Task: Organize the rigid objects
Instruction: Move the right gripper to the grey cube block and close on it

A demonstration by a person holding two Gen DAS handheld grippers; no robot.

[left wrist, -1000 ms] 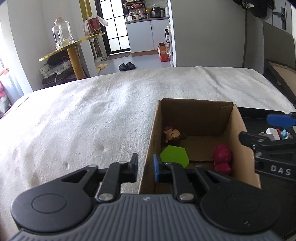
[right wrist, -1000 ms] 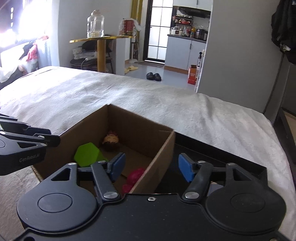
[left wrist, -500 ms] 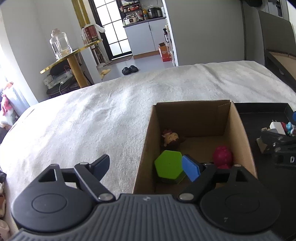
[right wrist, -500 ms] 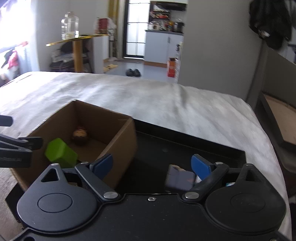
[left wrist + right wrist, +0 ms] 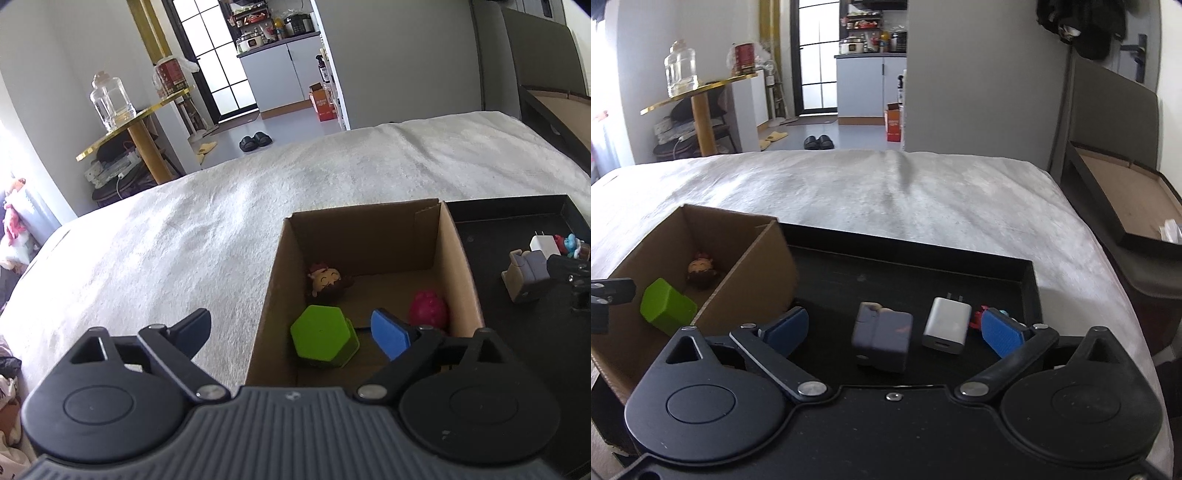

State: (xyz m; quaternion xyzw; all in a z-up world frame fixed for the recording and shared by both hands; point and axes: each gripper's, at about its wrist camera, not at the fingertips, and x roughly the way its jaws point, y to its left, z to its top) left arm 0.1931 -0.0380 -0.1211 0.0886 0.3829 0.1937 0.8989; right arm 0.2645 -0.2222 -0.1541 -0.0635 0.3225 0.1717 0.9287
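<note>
A cardboard box point(image 5: 460, 258) sits on the white bedspread and holds a green hexagonal block point(image 5: 323, 341), a small smiling figurine point(image 5: 327, 282) and a red knobbly ball point(image 5: 428, 308). My left gripper point(image 5: 291, 332) is open and empty, straddling the box's near left wall. To the box's right a black tray point(image 5: 908, 266) holds a grey block point(image 5: 882, 334), a white charger point(image 5: 947, 325) and a small blue-and-red figure point(image 5: 570, 245). My right gripper point(image 5: 894, 330) is open, its fingers either side of the grey block and the charger.
A dark bed frame with a cardboard-lined tray point(image 5: 1123, 199) stands to the right. Beyond the bed are a gold side table with a glass jar point(image 5: 110, 99), slippers point(image 5: 255, 140) on the floor and a kitchen doorway.
My left gripper opened wide and rose above the box. My right gripper opened wider and swung right from the box to the tray's objects.
</note>
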